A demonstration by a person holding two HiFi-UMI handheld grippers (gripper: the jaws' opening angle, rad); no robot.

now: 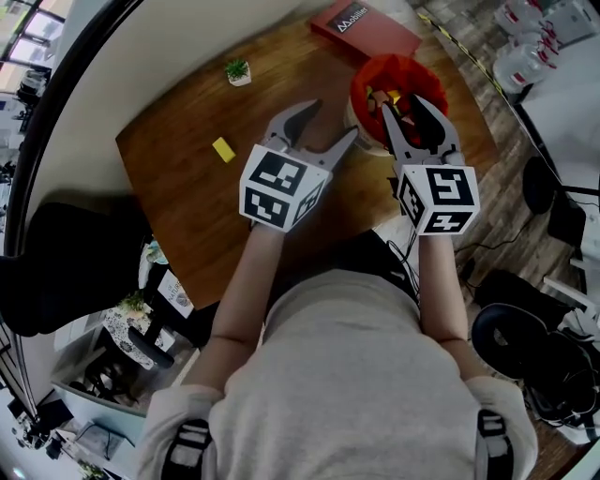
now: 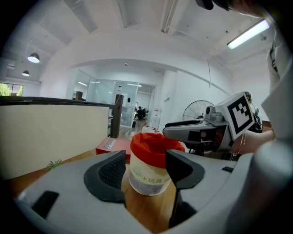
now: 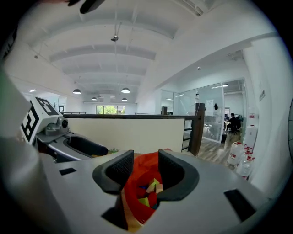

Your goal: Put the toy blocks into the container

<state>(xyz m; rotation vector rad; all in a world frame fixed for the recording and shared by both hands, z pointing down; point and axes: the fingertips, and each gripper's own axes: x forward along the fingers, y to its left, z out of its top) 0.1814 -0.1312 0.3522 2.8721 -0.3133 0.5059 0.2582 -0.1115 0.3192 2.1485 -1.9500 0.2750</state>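
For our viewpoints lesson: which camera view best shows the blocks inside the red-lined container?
The right gripper view looks into the container at coloured blocks. The head view glimpses a few beside the right hand-held gripper; the left gripper view shows only its outside.

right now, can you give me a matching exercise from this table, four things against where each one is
Things
1. yellow toy block
2. small potted plant
3. red box
4. right gripper

Places
A. above the mouth of the red-lined container
B. at the far edge, just beyond the container
C. lying alone on the table, left of the left gripper
D. beyond the yellow toy block, near the table's edge

Pairs: 1-C, 2-D, 3-B, 4-A
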